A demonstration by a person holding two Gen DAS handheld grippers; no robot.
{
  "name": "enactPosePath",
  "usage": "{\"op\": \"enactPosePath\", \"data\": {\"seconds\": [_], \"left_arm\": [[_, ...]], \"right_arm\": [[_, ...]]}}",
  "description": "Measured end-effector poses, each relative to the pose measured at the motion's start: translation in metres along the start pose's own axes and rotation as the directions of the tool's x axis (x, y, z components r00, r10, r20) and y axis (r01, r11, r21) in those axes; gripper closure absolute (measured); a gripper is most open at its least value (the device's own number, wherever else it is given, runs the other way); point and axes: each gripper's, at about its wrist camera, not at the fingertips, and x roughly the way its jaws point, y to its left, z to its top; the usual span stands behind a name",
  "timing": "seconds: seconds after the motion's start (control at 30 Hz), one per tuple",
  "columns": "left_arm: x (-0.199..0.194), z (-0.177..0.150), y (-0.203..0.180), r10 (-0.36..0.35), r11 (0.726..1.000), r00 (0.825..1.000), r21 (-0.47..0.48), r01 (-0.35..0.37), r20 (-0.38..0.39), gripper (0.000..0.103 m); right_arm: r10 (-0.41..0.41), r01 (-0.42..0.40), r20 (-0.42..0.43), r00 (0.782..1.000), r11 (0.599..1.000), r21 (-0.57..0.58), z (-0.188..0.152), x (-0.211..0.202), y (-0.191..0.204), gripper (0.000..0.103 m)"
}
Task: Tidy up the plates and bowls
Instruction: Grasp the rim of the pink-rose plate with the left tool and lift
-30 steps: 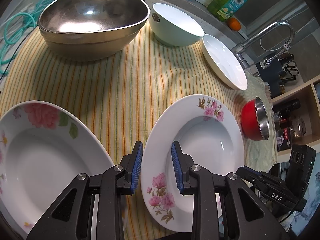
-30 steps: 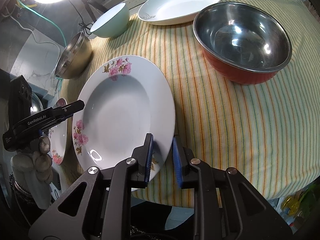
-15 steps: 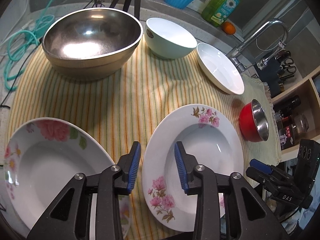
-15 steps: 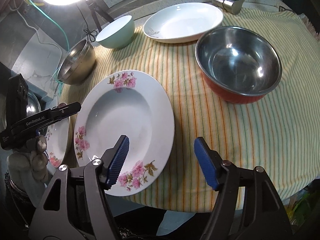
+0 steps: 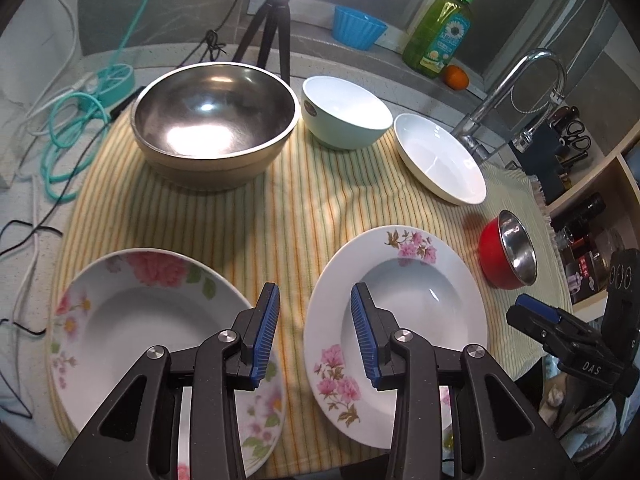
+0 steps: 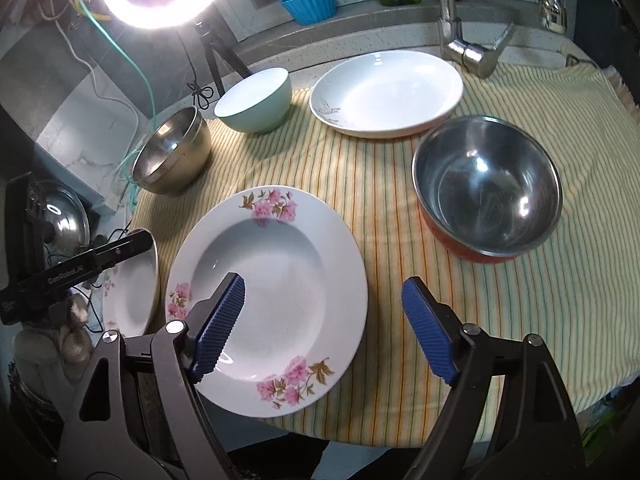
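Observation:
A pink-flower plate [image 5: 404,304] [image 6: 272,276] lies on the striped cloth [image 5: 304,208] at the near edge. A larger flowered plate [image 5: 144,320] lies to its left; its edge shows in the right wrist view [image 6: 132,292]. A big steel bowl [image 5: 216,120] [image 6: 172,156], a mint bowl [image 5: 344,112] [image 6: 256,100], a plain white plate [image 5: 440,156] [image 6: 388,92] and a red steel bowl [image 5: 508,256] [image 6: 488,192] stand further back. My left gripper [image 5: 316,336] is open, empty, above the gap between the two flowered plates. My right gripper [image 6: 324,328] is wide open, empty, above the pink-flower plate's near rim.
A tap [image 5: 516,92] [image 6: 468,44] stands at the cloth's far right edge. A blue cup [image 5: 360,32], a soap bottle [image 5: 440,32] and an orange [image 5: 456,78] sit on the ledge behind. A ring-light tripod [image 5: 268,32] and cables [image 5: 68,128] are at the back left. Shelves [image 5: 592,216] are on the right.
My right gripper opened wide, let go of the pink-flower plate's rim and drew back. My left gripper opened a little and pulled back and up. The plate lies flat on the cloth.

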Motion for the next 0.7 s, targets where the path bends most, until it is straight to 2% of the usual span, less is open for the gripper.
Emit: {"op": "enactPosePath", "data": {"seconds": [0.1, 0.4, 0.7], "left_arm": [[-0.009, -0.002, 0.004, 0.023, 1.000, 0.999, -0.008, -0.023, 0.023, 0.066], [-0.037, -0.016, 0.026, 0.130, 0.991, 0.987, -0.039, -0.127, 0.091, 0.047], [-0.060, -0.036, 0.068, 0.190, 0.971, 0.976, -0.165, -0.170, 0.110, 0.047]], "right_arm": [[-0.015, 0.017, 0.023, 1.000, 0.999, -0.052, 0.005, 0.000, 0.010, 0.020], [0.018, -0.014, 0.019, 1.000, 0.984, -0.179, 0.020, 0.014, 0.051, 0.017], [-0.003, -0.010, -0.051, 0.999, 0.967, -0.256, 0.031, 0.041, 0.091, 0.017]]}}
